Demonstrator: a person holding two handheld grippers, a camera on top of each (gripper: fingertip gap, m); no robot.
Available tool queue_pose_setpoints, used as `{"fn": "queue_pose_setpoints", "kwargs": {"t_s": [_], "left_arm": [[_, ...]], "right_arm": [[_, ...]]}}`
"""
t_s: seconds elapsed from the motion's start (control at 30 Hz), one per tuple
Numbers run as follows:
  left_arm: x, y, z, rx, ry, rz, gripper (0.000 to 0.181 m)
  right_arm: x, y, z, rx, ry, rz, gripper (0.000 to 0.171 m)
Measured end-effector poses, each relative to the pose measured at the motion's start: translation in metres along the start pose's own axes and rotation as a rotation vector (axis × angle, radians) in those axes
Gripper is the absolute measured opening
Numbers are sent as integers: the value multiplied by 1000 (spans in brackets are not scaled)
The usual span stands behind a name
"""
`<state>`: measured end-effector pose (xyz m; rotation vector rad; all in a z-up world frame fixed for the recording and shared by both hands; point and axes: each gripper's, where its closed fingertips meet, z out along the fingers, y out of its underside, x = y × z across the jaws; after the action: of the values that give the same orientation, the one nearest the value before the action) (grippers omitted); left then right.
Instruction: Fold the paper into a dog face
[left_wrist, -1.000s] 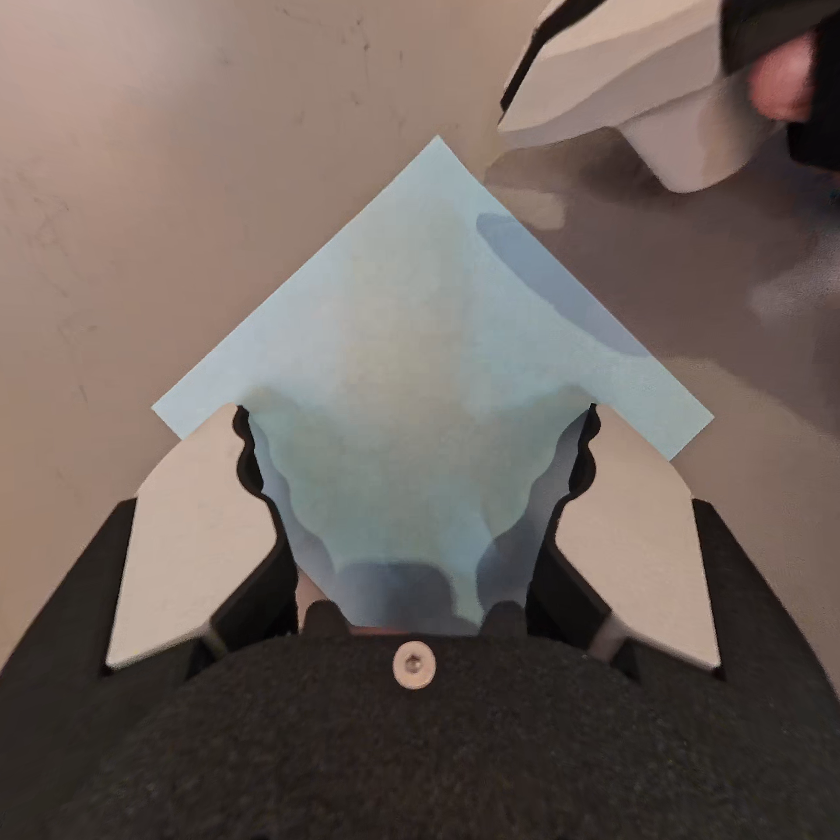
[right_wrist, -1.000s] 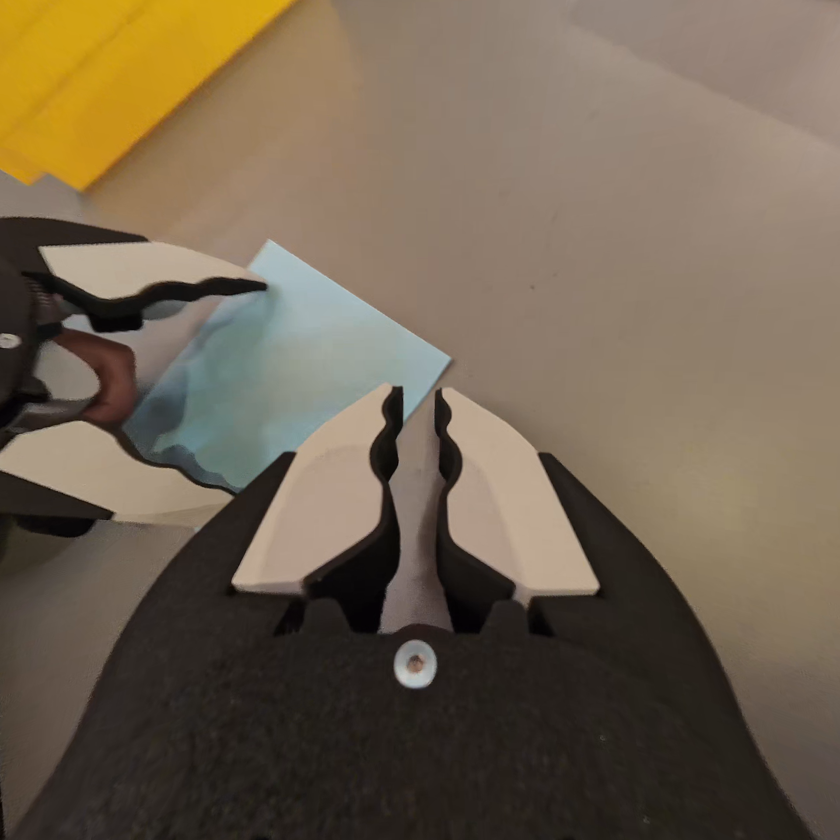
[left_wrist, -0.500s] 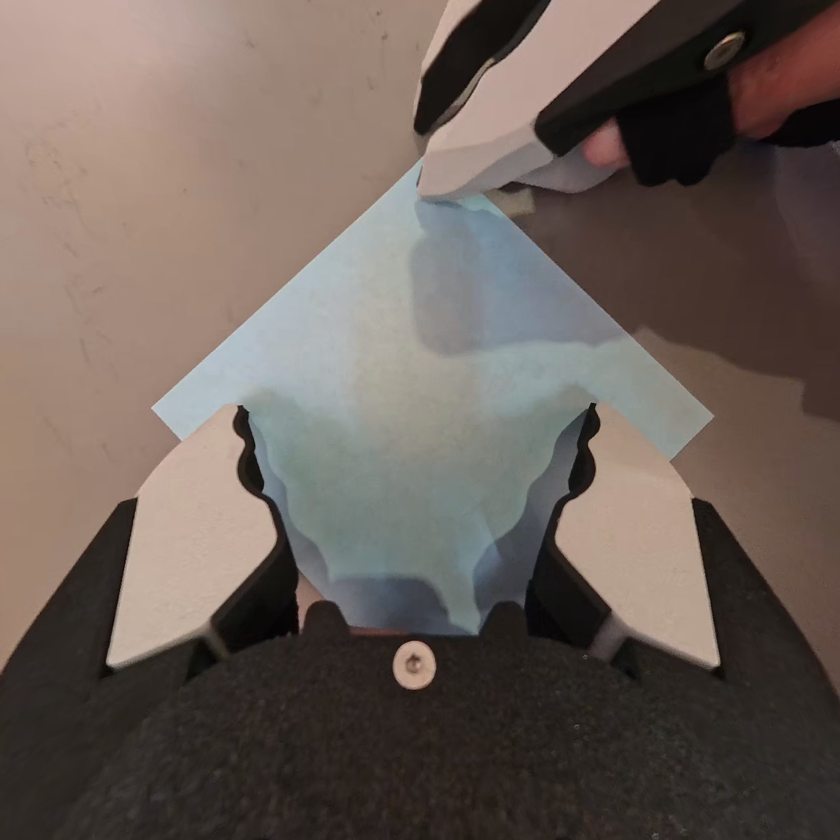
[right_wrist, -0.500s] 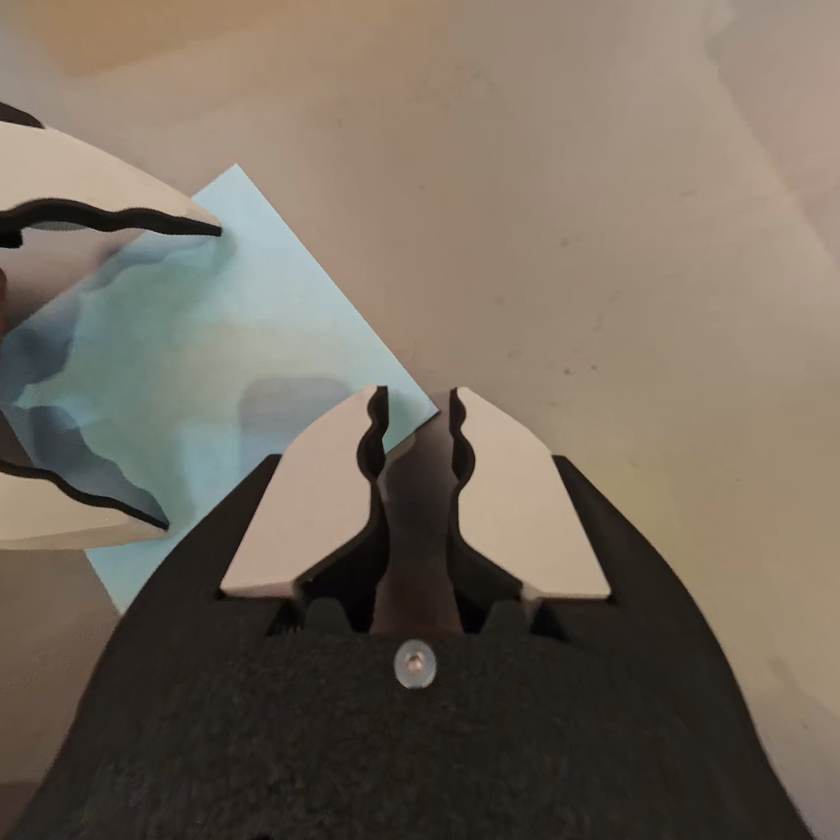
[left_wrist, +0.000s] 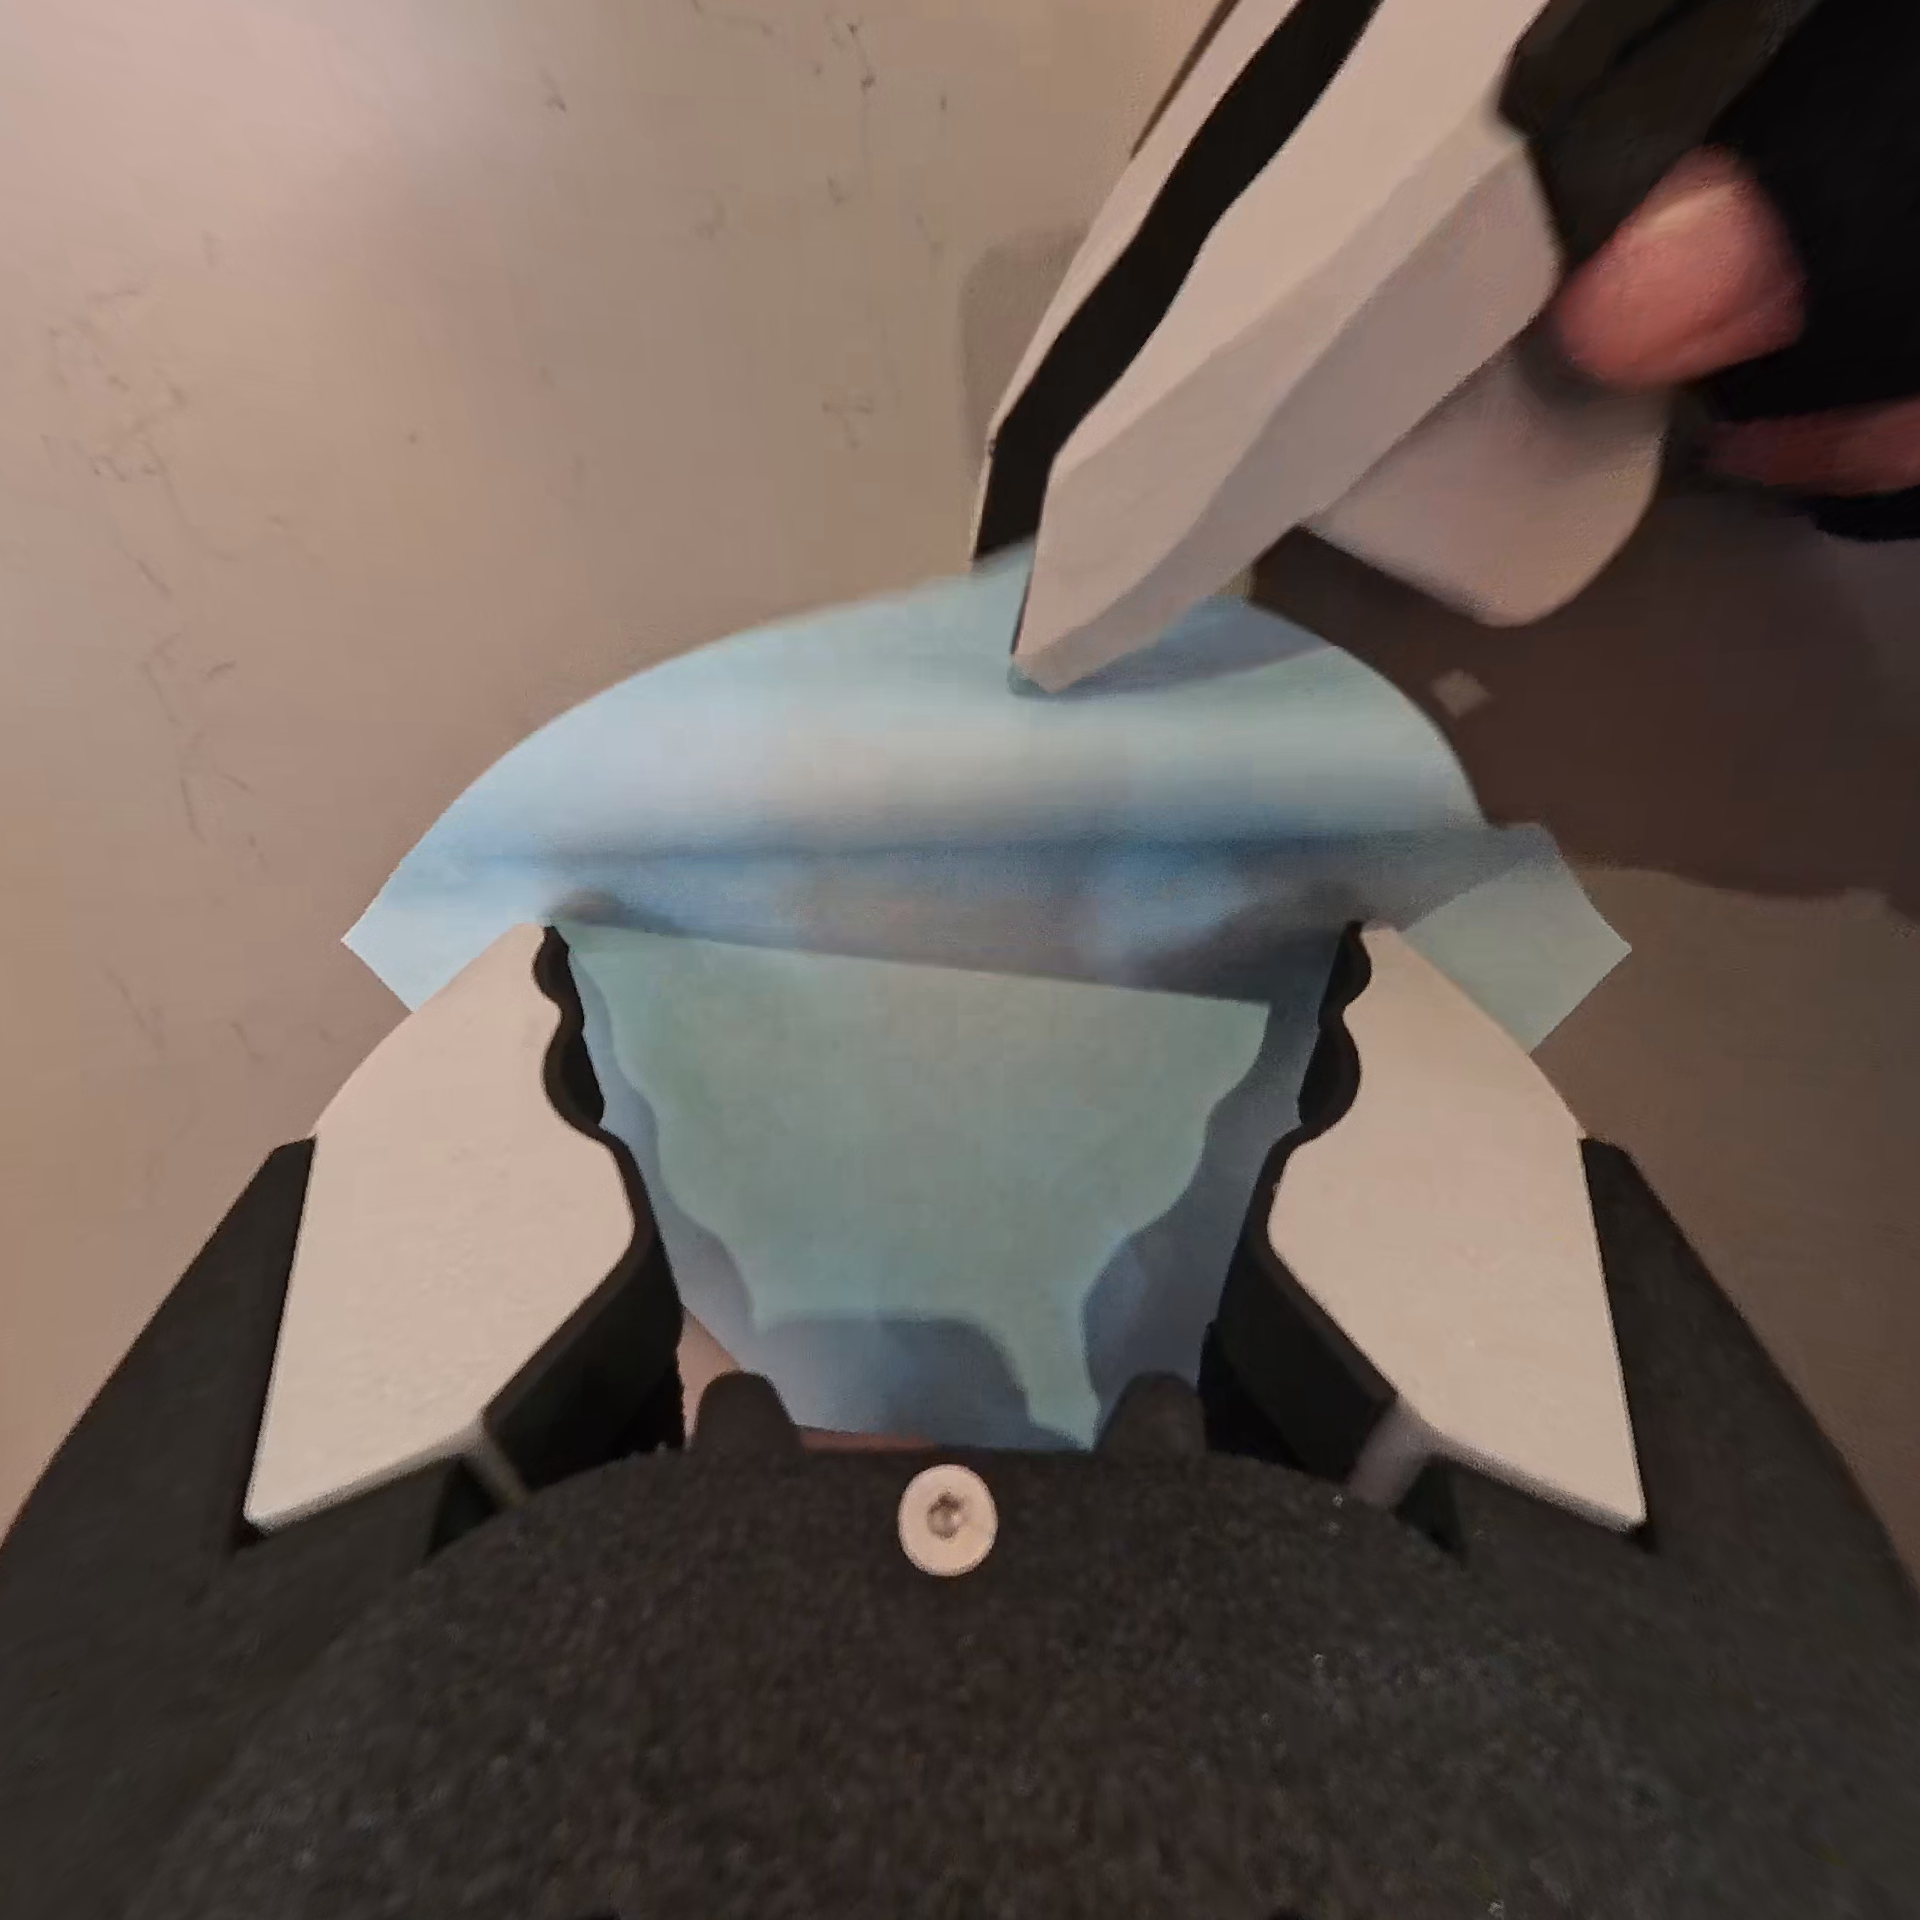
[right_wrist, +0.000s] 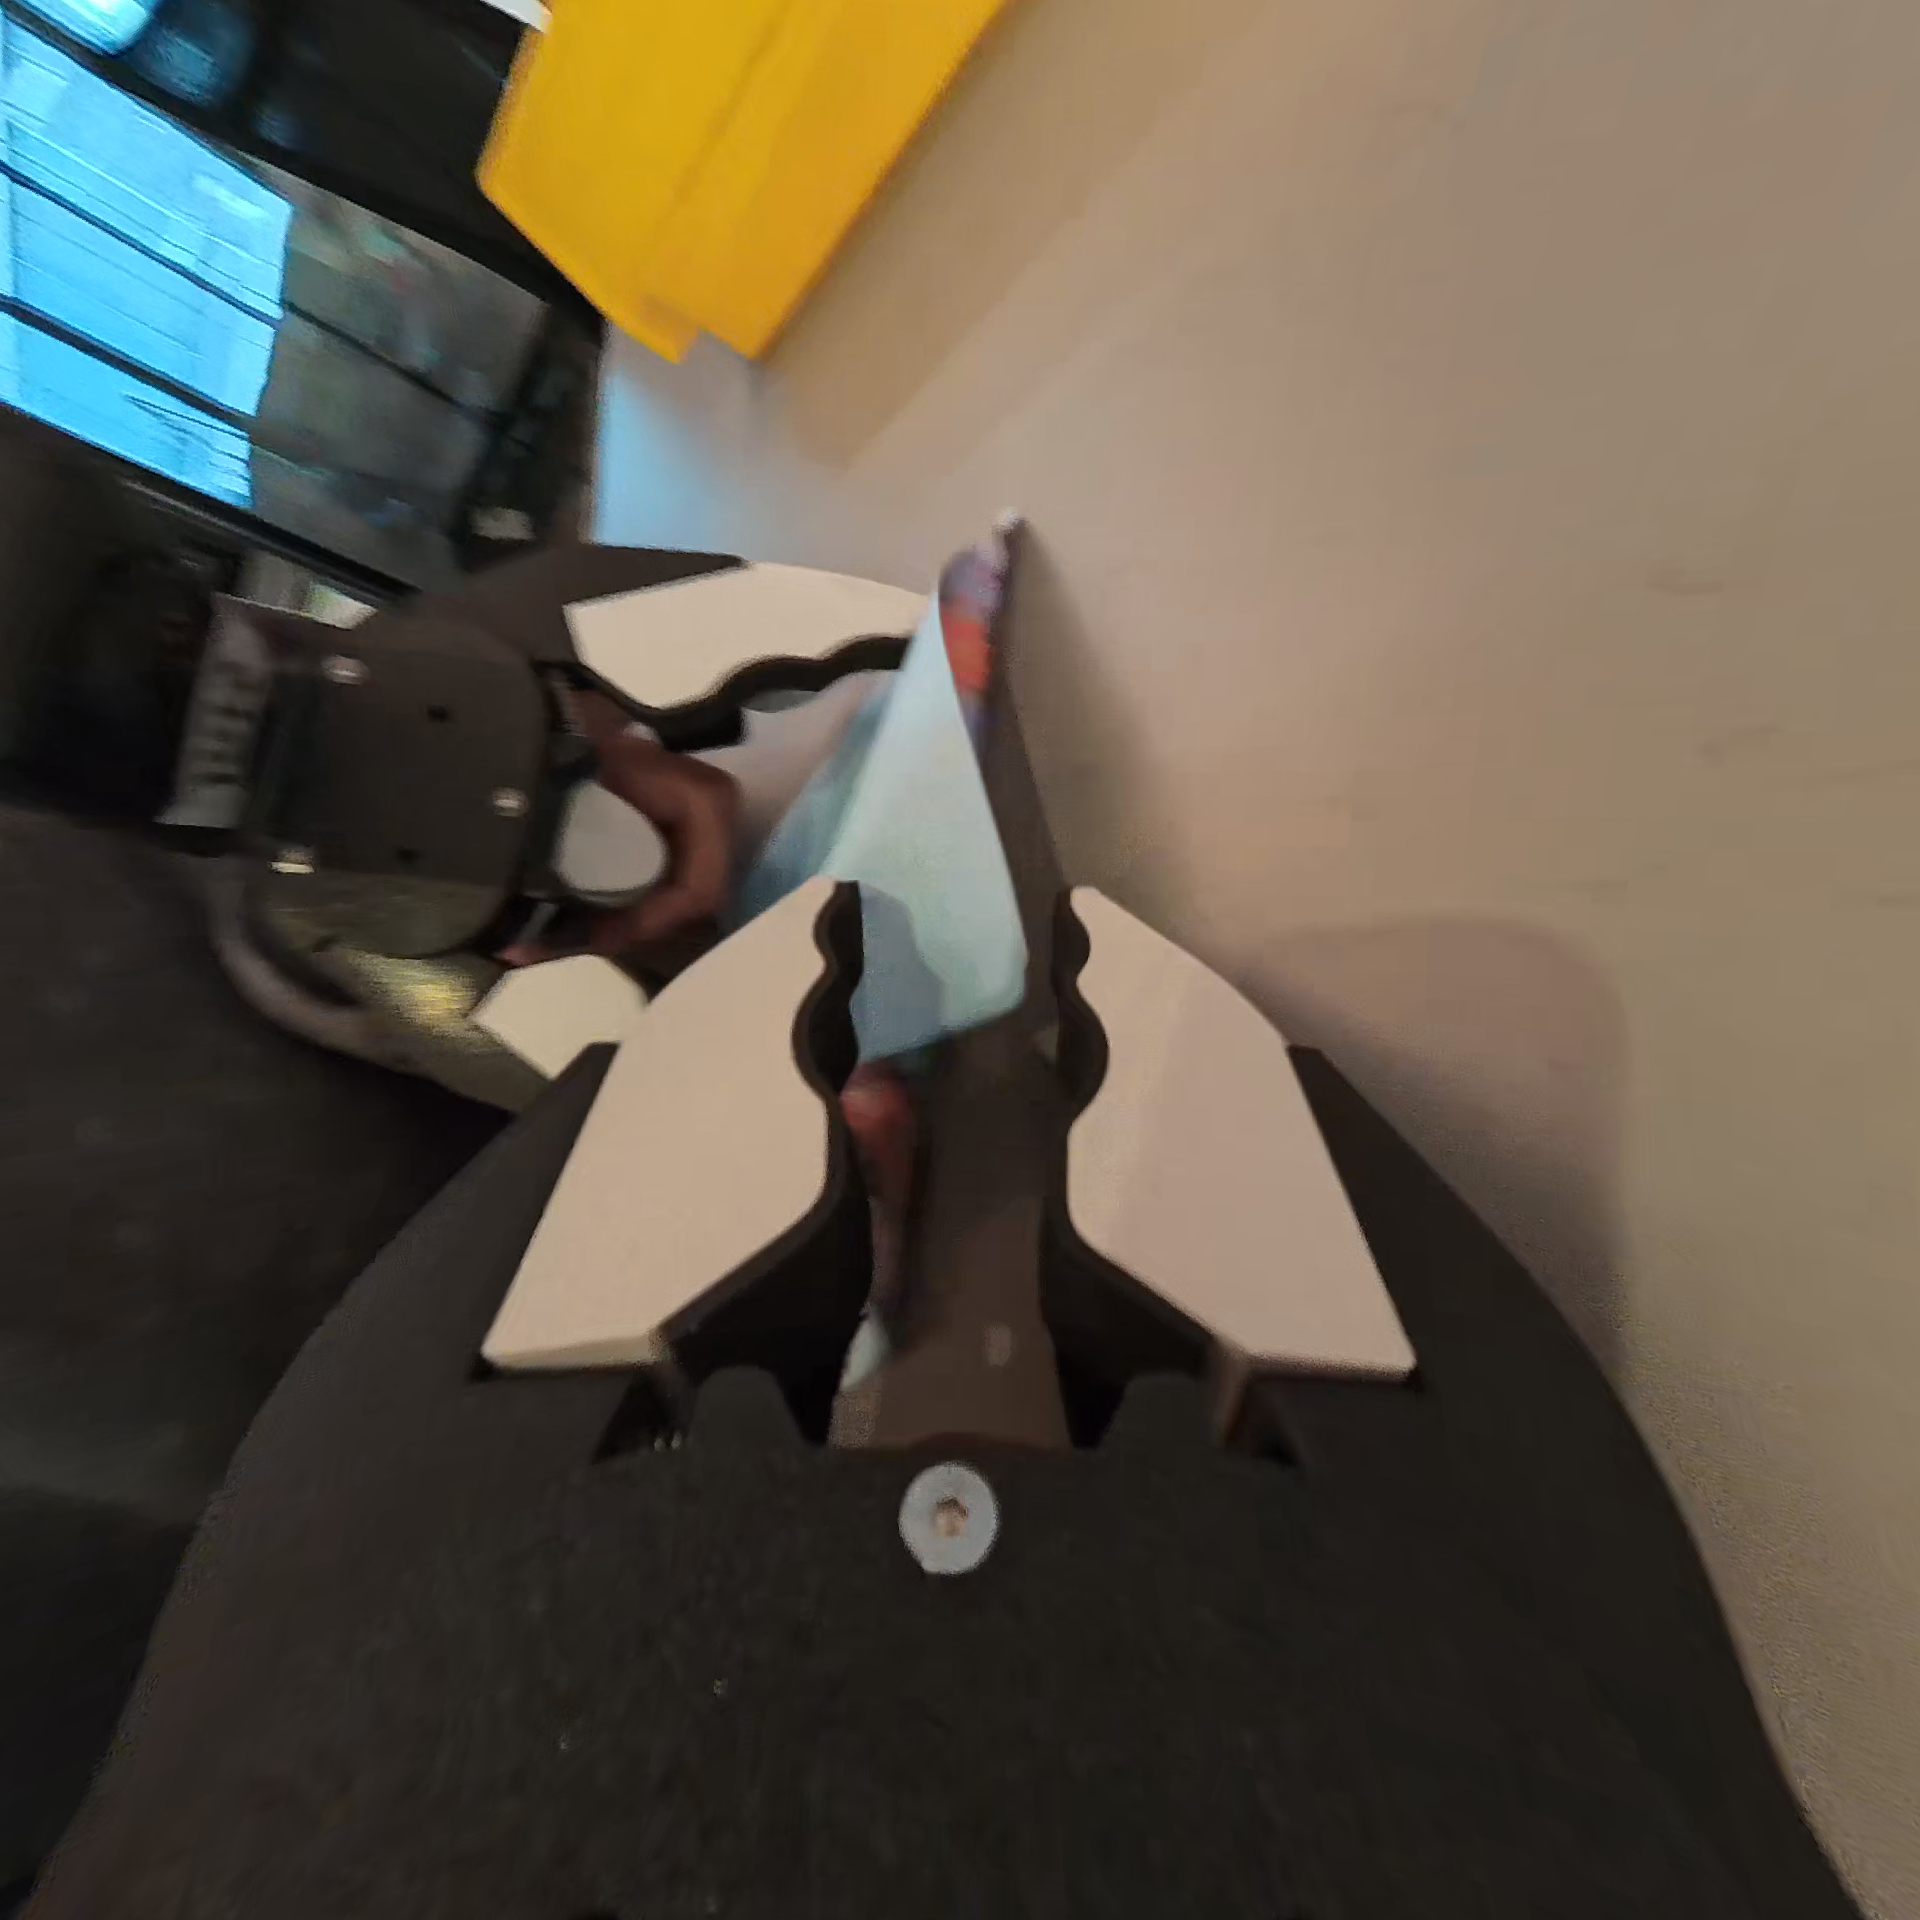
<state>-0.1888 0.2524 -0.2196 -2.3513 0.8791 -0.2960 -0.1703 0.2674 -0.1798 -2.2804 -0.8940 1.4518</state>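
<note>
A light blue square paper (left_wrist: 935, 790) lies on the beige table (left_wrist: 416, 416) with one corner pointing away. Its far corner is lifted and curls back toward me. My left gripper (left_wrist: 948, 935) is wide open and sits over the near half of the paper, one finger at each side corner. My right gripper (right_wrist: 958, 896) is tilted on its side with a narrow gap between its fingers. The raised paper corner (right_wrist: 914, 831) stands in that gap. In the left wrist view the right gripper (left_wrist: 1023, 623) comes down from the upper right onto that corner.
Yellow paper sheets (right_wrist: 748, 156) lie at the far end of the table. A gloved hand (left_wrist: 1683, 291) holds the right gripper. In the right wrist view the left gripper's fingers (right_wrist: 727, 623) flank the paper, and the table edge and a dark room lie beyond. Across from one pair of fingers to the other is roughly 5 cm.
The right gripper moved to the paper's far corner, rolled onto its side and raised the corner, so the flat sheet now bows upward. The left gripper stayed in place and open.
</note>
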Motion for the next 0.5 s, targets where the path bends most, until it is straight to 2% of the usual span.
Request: {"fn": "queue_pose_setpoints", "kwargs": {"t_s": [0.1,0.13,0.23,0.5], "left_arm": [[0,0,0,3,1,2,131],[0,0,0,5,2,3,131],[0,0,0,11,7,8,131],[0,1,-1,10,9,10,131]], "right_arm": [[-32,-13,-3,94,-190,36,37],[-32,-13,-4,91,-184,44,38],[-12,-4,-4,41,-65,25,36],[16,-22,-19,48,137,-55,7]]}}
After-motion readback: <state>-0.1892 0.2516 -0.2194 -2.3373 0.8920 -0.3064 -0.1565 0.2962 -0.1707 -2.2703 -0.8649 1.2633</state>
